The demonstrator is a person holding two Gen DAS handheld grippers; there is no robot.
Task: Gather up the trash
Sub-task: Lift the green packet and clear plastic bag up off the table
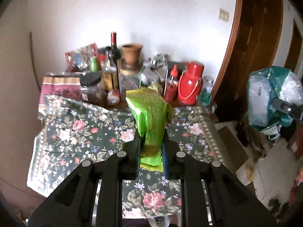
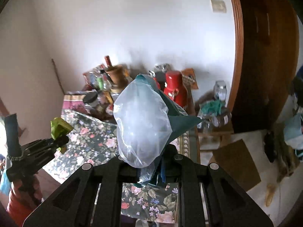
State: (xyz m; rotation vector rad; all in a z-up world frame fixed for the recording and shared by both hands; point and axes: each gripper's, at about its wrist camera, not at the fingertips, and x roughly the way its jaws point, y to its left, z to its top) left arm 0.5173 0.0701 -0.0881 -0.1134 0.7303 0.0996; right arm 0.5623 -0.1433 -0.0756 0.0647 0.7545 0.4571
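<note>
Two grippers, both busy, held up over the table with the dark floral tablecloth [image 1: 79, 130]. The left gripper [image 1: 151, 141] is clamped on a crinkly bright green foil snack wrapper [image 1: 149, 113], which sticks up between its fingers. The right gripper [image 2: 151, 170] is squeezed tight on a clear plastic bag with a teal plastic sheet [image 2: 142, 123]. A red thermos jug [image 1: 190, 83] and dark wine bottle [image 1: 114, 49] sit in the clutter by the white wall.

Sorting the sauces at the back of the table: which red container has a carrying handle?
The big red jug, right of the slim red squeeze bottle. A red bail handle hangs down its front; the squeeze bottle only has a pointed nozzle cap.
</note>
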